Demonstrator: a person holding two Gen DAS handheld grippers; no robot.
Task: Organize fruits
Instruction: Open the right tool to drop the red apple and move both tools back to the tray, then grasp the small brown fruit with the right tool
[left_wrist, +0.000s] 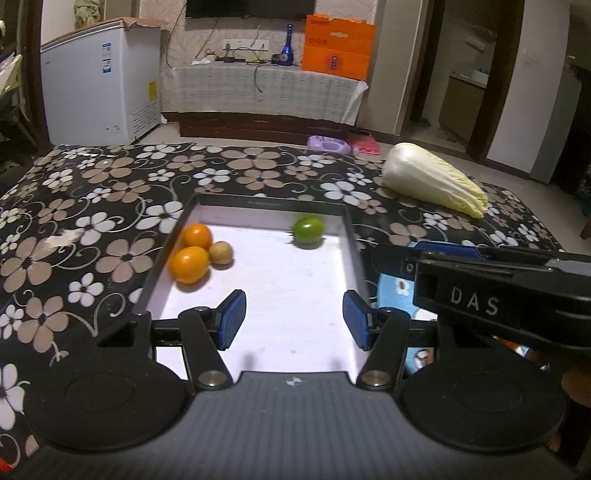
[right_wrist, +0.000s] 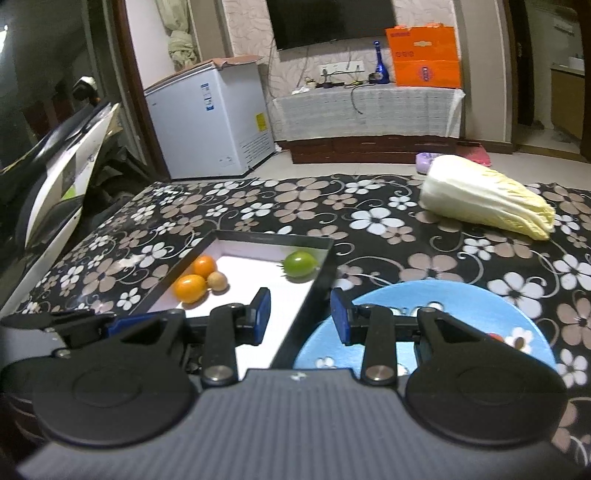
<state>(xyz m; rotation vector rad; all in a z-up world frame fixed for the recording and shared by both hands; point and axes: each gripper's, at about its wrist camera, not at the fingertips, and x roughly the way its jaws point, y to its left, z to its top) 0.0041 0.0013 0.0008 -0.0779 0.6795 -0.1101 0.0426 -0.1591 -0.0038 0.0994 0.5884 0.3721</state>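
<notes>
Ahead of left gripper: bare white tray floor.
Ahead-left: two oranges and a small tan fruit against the tray wall.
Far ahead: green tomato.
Right: right gripper straddling the tray's black rim; blue plate.
Far right: cabbage.

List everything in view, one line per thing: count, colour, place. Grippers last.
tray: 1, black rim, white inside, on the floral cloth
oranges: 2, orange, left side of tray, touching
small round fruit: 1, tan, beside the oranges
green tomato: 1, green, tray's far right corner
cabbage: 1, pale yellow-white, on the cloth, far right
plate: 1, blue, right of tray
freezer: 1, white, on the floor behind
left gripper: open, empty, above tray
right gripper: open, empty, above tray's right rim
</notes>
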